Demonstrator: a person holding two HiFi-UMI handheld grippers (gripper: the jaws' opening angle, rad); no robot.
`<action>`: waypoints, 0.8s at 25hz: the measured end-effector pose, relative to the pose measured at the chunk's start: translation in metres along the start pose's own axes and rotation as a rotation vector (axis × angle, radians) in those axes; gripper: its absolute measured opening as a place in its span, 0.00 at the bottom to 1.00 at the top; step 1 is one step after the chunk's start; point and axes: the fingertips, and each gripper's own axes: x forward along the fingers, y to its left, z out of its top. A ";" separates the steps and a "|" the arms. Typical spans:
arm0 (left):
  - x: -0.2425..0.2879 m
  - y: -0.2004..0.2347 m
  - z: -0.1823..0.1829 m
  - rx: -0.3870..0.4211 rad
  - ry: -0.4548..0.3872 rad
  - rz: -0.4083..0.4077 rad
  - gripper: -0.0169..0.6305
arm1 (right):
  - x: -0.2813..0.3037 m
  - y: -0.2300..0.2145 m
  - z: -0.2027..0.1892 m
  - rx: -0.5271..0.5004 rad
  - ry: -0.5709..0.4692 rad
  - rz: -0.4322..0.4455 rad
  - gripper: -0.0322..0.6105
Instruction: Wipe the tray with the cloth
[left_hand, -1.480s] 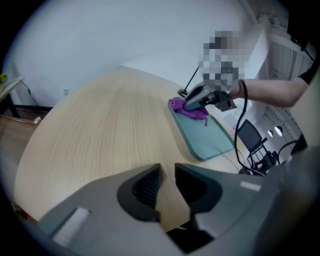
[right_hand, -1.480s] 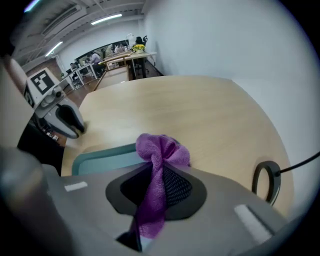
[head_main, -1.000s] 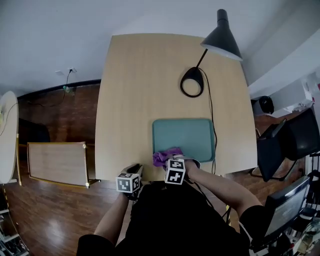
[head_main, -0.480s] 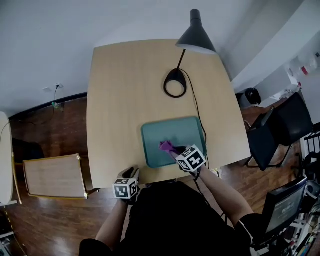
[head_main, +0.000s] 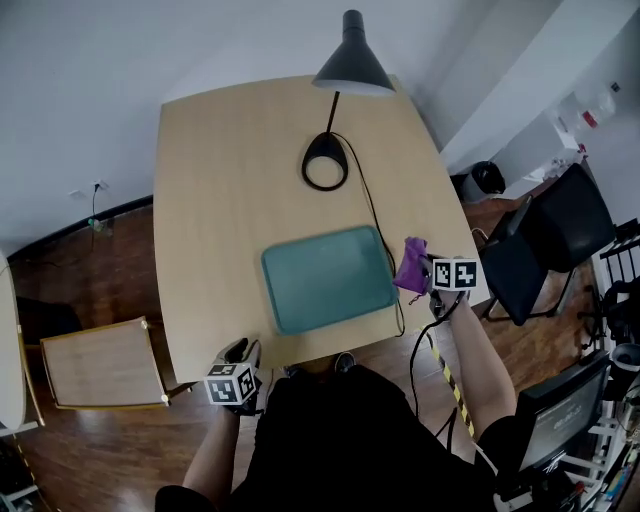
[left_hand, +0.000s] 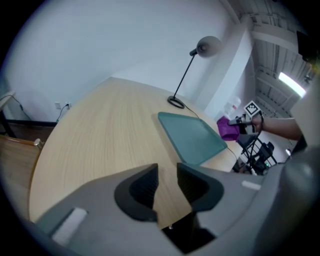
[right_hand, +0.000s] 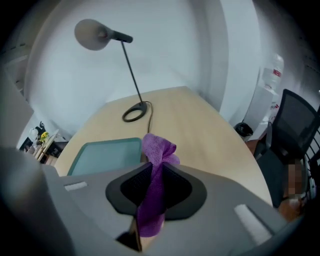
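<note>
Grips purple fleecy cloth (right_hand: 157, 150) in right tool (right_hand: 156, 187), lower end hidden within, just right of teal rectangular tray (head_main: 330, 278) on pale wooden desk (head_main: 240, 180). Holds left tool (left_hand: 167, 185) angled down at desk's near edge, jaws just opened, nothing between.

In the right gripper view, the middle of the purple cloth (right_hand: 159, 147) is buried between the clamped jaws of the right gripper (right_hand: 153, 168), and that gripper's grey body hides the near edge of the tray (right_hand: 107, 152). The black chair (right_hand: 295, 135) runs off the right edge. Far left, small objects (right_hand: 39, 135) (yellow and black specks) are too small to name.
</note>
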 end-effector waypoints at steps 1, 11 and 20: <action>-0.004 0.002 0.001 -0.006 -0.008 0.018 0.24 | 0.003 -0.012 0.000 0.015 0.006 -0.007 0.15; -0.031 -0.040 -0.006 -0.096 -0.069 0.161 0.24 | 0.078 -0.035 -0.025 -0.025 0.144 0.085 0.16; -0.074 -0.071 -0.003 -0.104 -0.196 0.245 0.24 | -0.018 -0.033 0.003 0.148 -0.276 0.181 0.30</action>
